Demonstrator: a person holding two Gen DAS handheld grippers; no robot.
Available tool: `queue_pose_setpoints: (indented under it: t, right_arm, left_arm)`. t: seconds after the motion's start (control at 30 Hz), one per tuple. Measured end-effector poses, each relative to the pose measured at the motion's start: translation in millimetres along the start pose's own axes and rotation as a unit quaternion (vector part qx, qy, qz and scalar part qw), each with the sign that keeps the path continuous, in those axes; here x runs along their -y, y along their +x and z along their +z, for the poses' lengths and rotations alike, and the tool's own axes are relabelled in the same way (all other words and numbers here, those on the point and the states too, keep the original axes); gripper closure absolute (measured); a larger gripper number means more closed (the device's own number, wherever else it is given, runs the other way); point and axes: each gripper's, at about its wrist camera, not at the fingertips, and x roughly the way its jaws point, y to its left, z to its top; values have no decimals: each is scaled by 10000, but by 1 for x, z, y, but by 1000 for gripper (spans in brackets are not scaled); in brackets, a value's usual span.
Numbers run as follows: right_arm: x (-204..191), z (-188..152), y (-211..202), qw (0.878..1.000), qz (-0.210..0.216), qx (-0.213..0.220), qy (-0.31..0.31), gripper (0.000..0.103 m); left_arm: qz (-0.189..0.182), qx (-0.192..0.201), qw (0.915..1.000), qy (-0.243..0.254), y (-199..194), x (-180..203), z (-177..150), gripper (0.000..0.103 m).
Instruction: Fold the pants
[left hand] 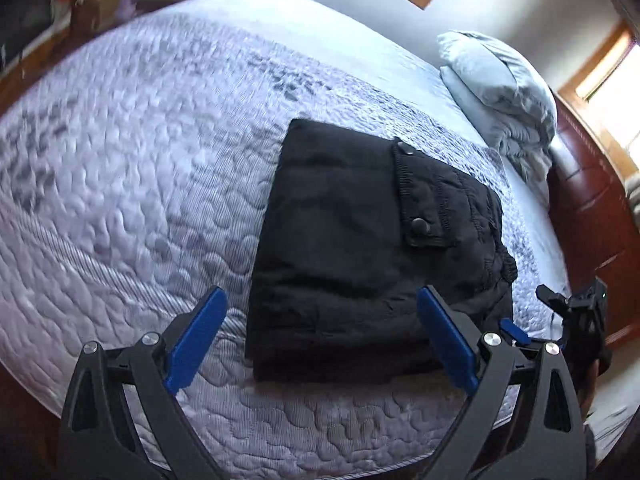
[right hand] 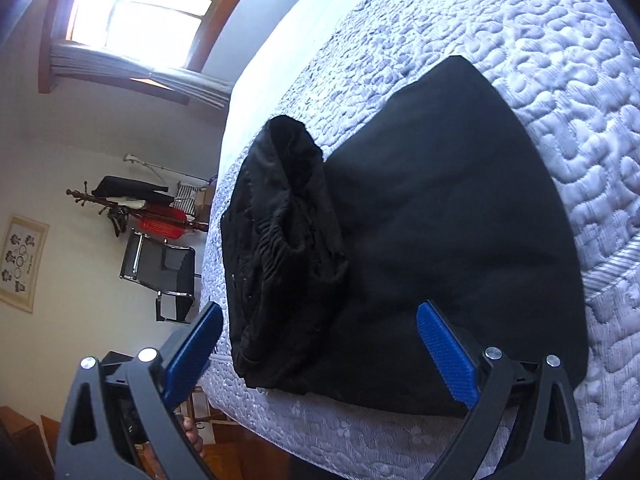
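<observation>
Black pants [left hand: 360, 240] lie folded into a compact rectangle on a pale quilted bed [left hand: 140, 160]. A pocket flap with two snaps [left hand: 420, 196] faces up at their right side. My left gripper [left hand: 322, 296] hovers open over the near edge of the fold, its blue pads clear of the cloth. In the right wrist view the pants [right hand: 440, 220] show a bunched waistband [right hand: 288, 220] at their left. My right gripper [right hand: 320, 308] is open above that end, holding nothing. Part of the right gripper's frame [left hand: 584, 312] shows at the bed's right edge.
A light blue pillow and bedding pile [left hand: 500, 88] sits at the head of the bed beside a dark wooden headboard [left hand: 592, 200]. Beyond the bed's edge stand a black chair [right hand: 160, 272] and a coat rack [right hand: 132, 208]. Wooden floor shows below the mattress [right hand: 360, 432].
</observation>
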Motion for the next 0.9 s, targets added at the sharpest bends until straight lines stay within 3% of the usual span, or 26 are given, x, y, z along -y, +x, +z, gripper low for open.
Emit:
queue_pose_setpoints:
  t: [0.13,0.3,0.5,0.73,0.77,0.87,0.9]
  right_arm:
    - [-9,5,14,10000,-28,-83,-36,5]
    - [-14,9,32,9997,75,-130,175,4]
    - [-26,15,61,9993,167,-221,232,3]
    - [-40,16,87,9997,32,-144,175,3]
    - [-42,17,89,9998,34,-132,111,8]
    - [-48,16,90,9999,-57,-95,-130,43]
    - [-47,16,89,9998,17,-87,-155,47]
  left_arm:
    - [124,-236,9996,-52,23,-4,-5,7]
    - [458,-226,9986,137,39,6,-8,7]
    - [709,64,9970,304,35,12,-10,7]
    - [681,486,9958,364,3,17,-3,7]
    - [687,530,9955,388,-1,18,-2,7]
    - [660,686,9944,451,-16,25,2,7]
    - [629,732,9942,469,-20,27,3,7]
